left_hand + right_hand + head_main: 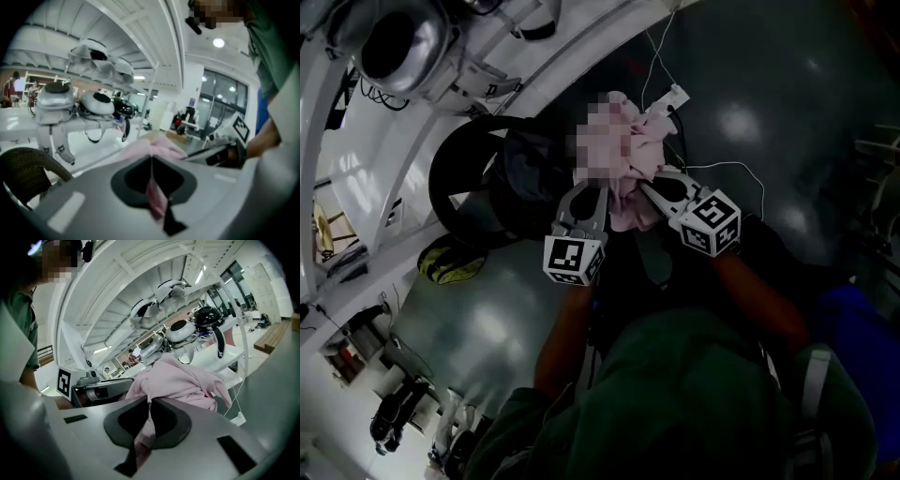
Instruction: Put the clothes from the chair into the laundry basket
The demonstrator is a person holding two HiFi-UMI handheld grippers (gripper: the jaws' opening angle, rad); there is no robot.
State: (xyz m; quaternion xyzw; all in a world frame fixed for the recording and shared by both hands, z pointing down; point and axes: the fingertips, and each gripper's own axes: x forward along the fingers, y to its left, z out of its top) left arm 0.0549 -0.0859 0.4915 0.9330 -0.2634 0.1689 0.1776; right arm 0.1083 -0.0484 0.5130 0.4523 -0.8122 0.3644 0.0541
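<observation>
Left gripper [151, 154] clamps pink garment [165, 149]; right gripper [193, 155] just beside it, at right.

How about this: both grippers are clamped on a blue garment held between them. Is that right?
Not quite. The garment is pink, not blue, as the right gripper view shows. The rest stands: the left gripper and the right gripper are both clamped on it, holding it between them.
</observation>
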